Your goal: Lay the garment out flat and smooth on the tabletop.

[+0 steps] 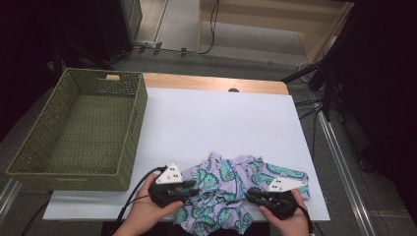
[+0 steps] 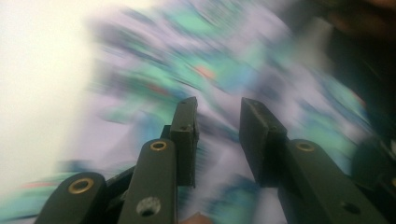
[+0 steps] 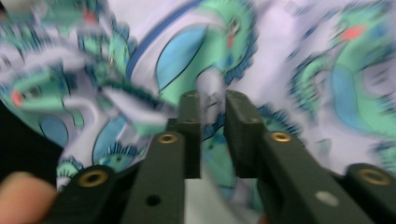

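- Crumpled lilac cloth with teal-and-blue paisley print [image 1: 231,187] lies bunched at the near edge of the white-covered worktop [image 1: 221,123], right of its middle; some folds hang over that edge.
- Left gripper [image 1: 193,188], black with a grey three-cornered plate, sits at the cloth's left side and points right into the folds.
- In the left gripper view its jaws stand a little apart over the blurred cloth [image 2: 210,70], with a clear gap; nothing is pinched.
- Right gripper [image 1: 252,194], same build, sits at the cloth's near right part and points left.
- In the right gripper view its jaws are narrowly spread, with a fold of cloth [image 3: 210,88] rising at the gap; cannot tell if the pads press it.
- Green woven rectangular basket [image 1: 78,128] stands at the worktop's left edge, well apart from the cloth.
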Tool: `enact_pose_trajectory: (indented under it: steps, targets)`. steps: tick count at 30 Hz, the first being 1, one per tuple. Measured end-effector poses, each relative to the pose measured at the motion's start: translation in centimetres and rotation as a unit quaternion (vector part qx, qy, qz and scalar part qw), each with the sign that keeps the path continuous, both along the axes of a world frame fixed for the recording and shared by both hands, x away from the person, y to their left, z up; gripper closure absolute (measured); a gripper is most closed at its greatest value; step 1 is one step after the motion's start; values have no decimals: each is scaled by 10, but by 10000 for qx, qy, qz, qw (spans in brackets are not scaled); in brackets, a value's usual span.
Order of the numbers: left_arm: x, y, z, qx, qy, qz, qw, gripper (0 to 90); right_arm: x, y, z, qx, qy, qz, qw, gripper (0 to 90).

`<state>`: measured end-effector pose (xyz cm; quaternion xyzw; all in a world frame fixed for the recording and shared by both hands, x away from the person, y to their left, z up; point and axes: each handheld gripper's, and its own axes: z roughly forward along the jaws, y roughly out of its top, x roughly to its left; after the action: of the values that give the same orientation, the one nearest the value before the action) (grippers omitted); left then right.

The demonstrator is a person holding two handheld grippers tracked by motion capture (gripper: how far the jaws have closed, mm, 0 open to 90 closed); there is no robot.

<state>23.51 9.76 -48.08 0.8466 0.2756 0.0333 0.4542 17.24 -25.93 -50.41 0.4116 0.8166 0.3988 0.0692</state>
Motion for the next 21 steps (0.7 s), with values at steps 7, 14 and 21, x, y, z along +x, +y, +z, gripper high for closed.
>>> enact_pose_trajectory:
  steps: [7, 14, 21]
  targets:
    - [28, 4, -14, 467, 125, 905, 9947, 616, 30, -39, 24, 204, -490, -1042, 9931, 648]
    - [27, -22, -24, 1157, -131, 739, 9904, 607, 77, -46, -5, -302, -227, -1468, 9884, 475]
    - [28, -31, -17, 1453, -141, 367, 9886, 890, 82, -28, -14, -423, -30, -1013, 9940, 799]
